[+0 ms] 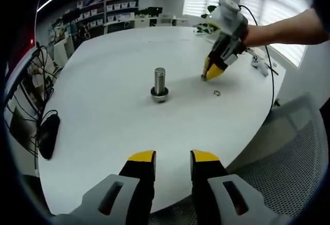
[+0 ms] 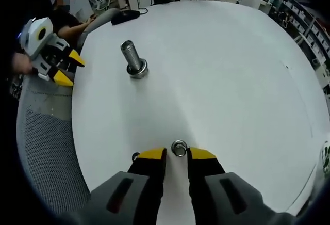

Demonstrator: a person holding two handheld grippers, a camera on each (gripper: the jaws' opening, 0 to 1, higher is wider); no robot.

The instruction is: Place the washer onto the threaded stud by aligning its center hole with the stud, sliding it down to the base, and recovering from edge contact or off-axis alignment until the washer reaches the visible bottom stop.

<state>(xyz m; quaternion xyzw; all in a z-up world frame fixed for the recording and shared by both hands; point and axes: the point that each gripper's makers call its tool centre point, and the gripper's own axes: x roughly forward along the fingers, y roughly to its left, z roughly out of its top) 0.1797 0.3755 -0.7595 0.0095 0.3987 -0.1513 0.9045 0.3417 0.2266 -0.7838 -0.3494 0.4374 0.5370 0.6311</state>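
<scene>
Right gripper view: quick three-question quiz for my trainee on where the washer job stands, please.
1. True or false: the washer is already on the threaded stud.
2. The washer lies: A) on the table at the right claw's tips; B) against the stud's base; C) on the chair.
3. Fill in: the left claw holds ____.
Key: 1 false; 2 A; 3 nothing.

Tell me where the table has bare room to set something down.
The white table is bare between the threaded stud and its far edge, and between the stud and the left gripper. It is crowded by the right gripper, where a washer and a second small ring lie.
</scene>
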